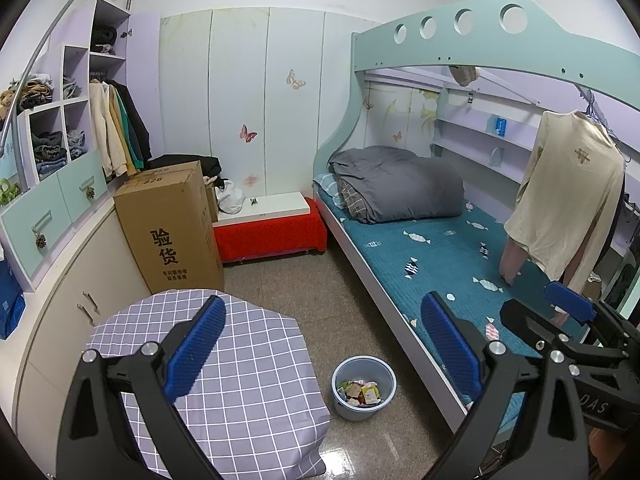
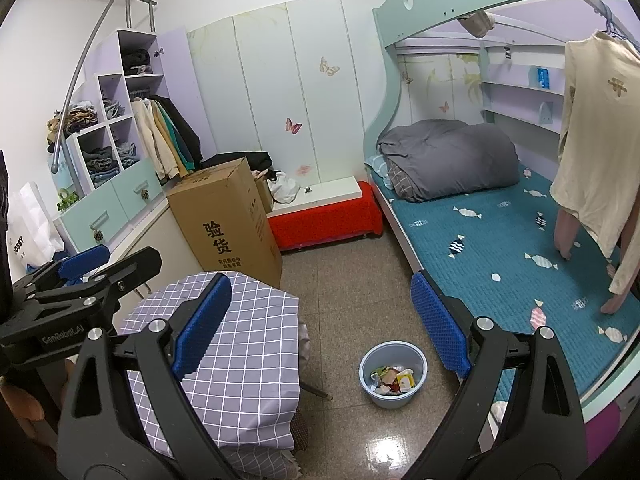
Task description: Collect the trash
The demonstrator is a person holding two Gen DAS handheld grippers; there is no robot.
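Both grippers are up in the air here, looking down across the room. The left gripper [image 1: 322, 350] has its blue pads spread wide with nothing between them, and the right gripper [image 2: 322, 328] is just the same, jaws well apart and empty. In the left view the right gripper [image 1: 568, 316] shows at the right edge, over the bed; in the right view the left gripper [image 2: 86, 270] shows at the left edge, near the cabinets.

Down on the floor [image 1: 288, 280] sits the bin [image 1: 363, 386], a pale blue round tub, upright, and there is the trash [image 1: 360, 392]: a heap of coloured wrappers lying inside it. The right view has the same bin [image 2: 393, 374] with the trash [image 2: 394, 380] in it. It stands between the table and the bed, touching neither.

The table [image 1: 240, 380], under a lilac checked cloth, fills the lower left. Behind it a tall box [image 1: 170, 230] stands upright against the cabinets [image 1: 60, 320]. Just beside the box, a red bench [image 1: 272, 236] runs along the wall. The bed [image 1: 440, 264] on the right carries a teal sheet and a grey quilt [image 1: 396, 184] bunched at its far end. A cream shirt [image 1: 568, 196] hangs over the bed.
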